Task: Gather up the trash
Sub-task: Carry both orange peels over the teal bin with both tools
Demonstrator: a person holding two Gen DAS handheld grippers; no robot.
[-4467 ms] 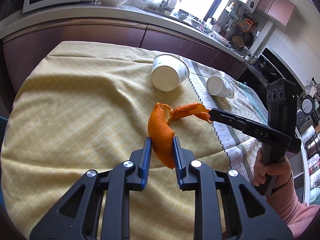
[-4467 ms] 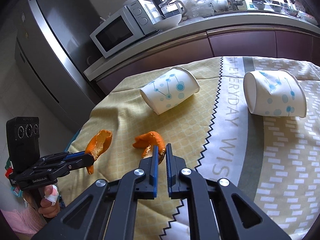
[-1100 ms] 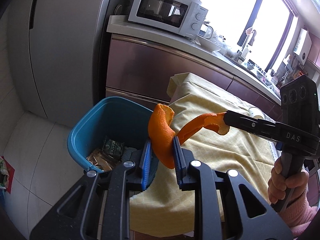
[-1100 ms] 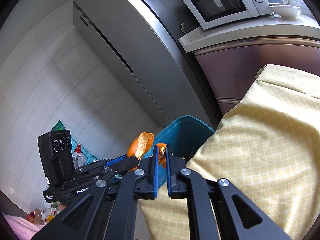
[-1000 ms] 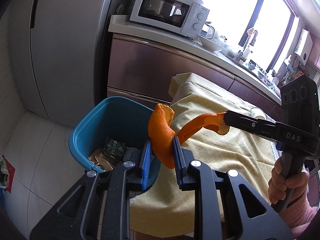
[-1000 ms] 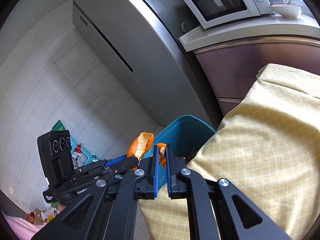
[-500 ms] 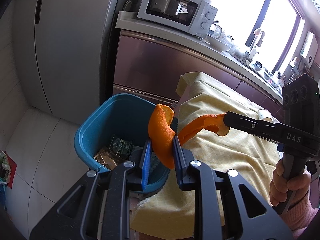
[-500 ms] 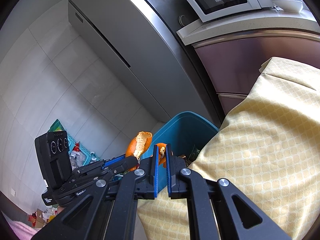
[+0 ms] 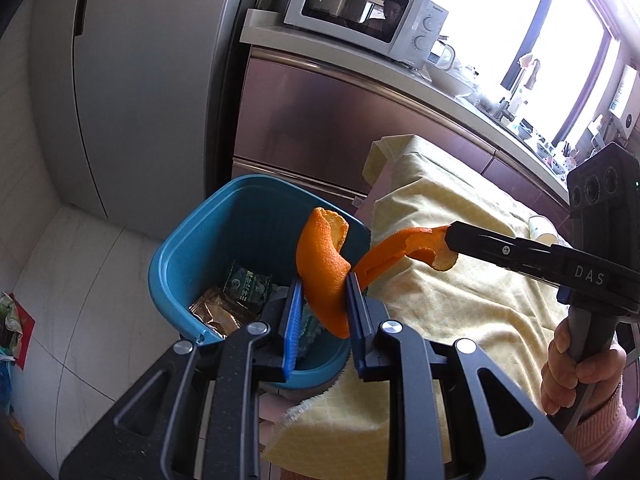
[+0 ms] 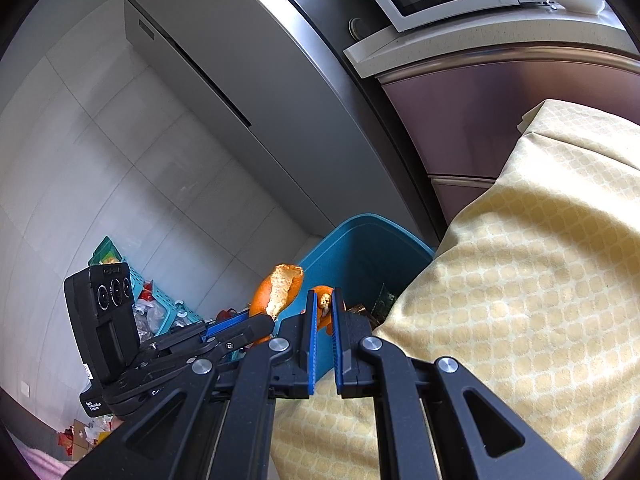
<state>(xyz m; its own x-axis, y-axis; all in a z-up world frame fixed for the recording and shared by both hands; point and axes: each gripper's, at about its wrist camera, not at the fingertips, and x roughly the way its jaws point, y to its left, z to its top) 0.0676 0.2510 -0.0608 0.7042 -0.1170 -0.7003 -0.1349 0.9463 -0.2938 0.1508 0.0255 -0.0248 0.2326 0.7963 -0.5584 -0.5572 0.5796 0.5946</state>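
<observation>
left gripper (image 9: pixel 323 296) pinching large orange peel (image 9: pixel 322 264) over blue bin (image 9: pixel 180 256), right gripper (image 9: pixel 450 236) clamped on curled peel strip (image 9: pixel 394 250) beside it, wrappers (image 9: pixel 240 284) in bin

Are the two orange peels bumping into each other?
Cannot tell. In the left wrist view the right gripper's peel ends just behind the left gripper's peel; overlap hides any gap.

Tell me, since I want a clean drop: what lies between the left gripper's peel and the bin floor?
In the left wrist view, only air separates the peel from wrappers in the bin.
</observation>
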